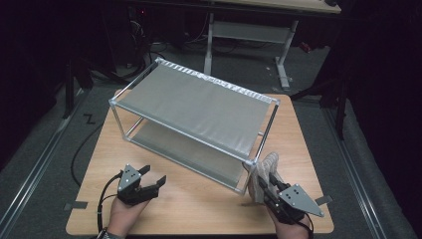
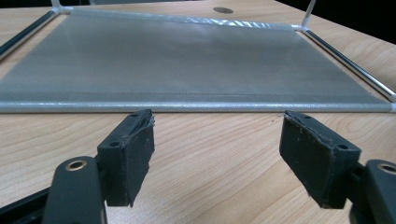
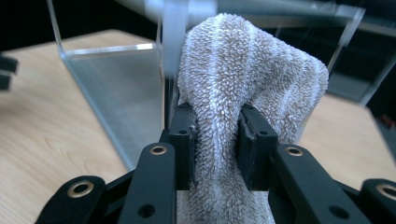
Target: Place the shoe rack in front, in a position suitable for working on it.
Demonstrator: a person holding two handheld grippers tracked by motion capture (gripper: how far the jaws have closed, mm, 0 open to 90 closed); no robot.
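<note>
A: In the high view, what is hard to see?

B: The room behind the wooden table (image 1: 199, 199) is very dark. The right gripper (image 1: 267, 183) holds a cream terry towel (image 1: 263, 169) at the near right corner of the two-tier rack (image 1: 194, 107); the gripper covers the lower part of the towel. The left gripper (image 1: 151, 180) is released, over bare wood in front of the rack.

A: And the left gripper view?

B: Its jaws stand wide apart with nothing between them. The lower fabric shelf (image 2: 187, 60) lies just ahead.

A: The right gripper view?

B: The jaws are clenched on the towel (image 3: 233, 84), which is looped and bunched. The rack post (image 3: 169, 70) beside it is blurred. Both shelves carry nothing.
</note>
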